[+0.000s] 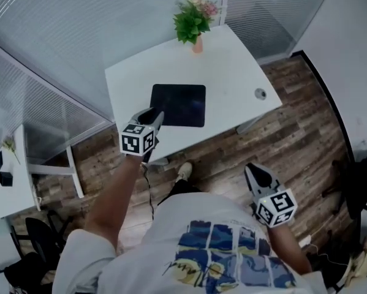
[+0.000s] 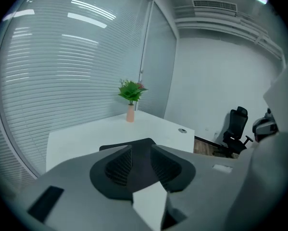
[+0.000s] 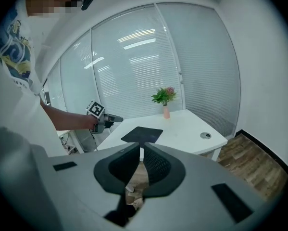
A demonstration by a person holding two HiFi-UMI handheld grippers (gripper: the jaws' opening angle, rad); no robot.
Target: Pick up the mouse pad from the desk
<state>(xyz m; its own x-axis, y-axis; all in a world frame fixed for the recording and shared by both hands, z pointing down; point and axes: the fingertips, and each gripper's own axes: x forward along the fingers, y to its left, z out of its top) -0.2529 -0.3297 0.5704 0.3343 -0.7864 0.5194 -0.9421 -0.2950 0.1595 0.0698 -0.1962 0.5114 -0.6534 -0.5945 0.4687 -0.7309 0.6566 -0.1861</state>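
Left tool [image 1: 157,114] jaws apart, empty | right tool [image 1: 251,168] nearly together, empty | mouse pad [image 1: 180,105] corner hidden behind left jaws

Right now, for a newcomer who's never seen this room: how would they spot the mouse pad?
Find the white desk by the blinds. On its near left part lies the mouse pad. It is the only flat black rectangle there; the potted plant stands upright at the far edge.
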